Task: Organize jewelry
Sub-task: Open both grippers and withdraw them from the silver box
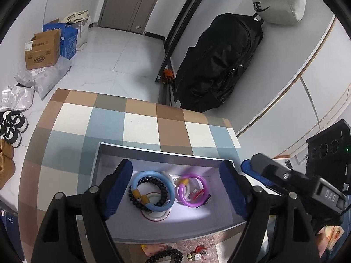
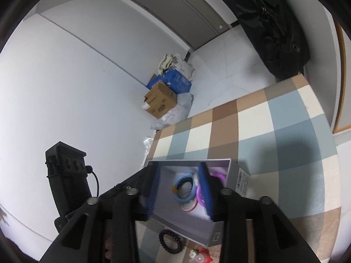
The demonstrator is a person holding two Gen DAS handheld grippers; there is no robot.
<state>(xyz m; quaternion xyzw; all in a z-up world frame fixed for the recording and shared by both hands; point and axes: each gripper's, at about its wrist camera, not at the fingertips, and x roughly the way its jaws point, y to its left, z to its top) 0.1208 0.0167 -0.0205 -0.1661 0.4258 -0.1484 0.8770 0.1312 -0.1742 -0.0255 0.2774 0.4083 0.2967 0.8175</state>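
Both wrist views look closely down into box (image 1: 114, 151).

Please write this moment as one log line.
left tongs: open, empty | right tongs: open, empty | grey cardboard box: light-blue plastic bangle, purple plastic bangle inside | black coil bracelet: outside

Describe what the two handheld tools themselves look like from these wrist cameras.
Both are black plastic. The left tool has angular fingers with silver pivot bolts and ribbed blue pads. The right tool matches, with "DAS" lettering on its body. Each carries a black camera block with round lenses; the right one's shows a green light, the left one's a black cable.
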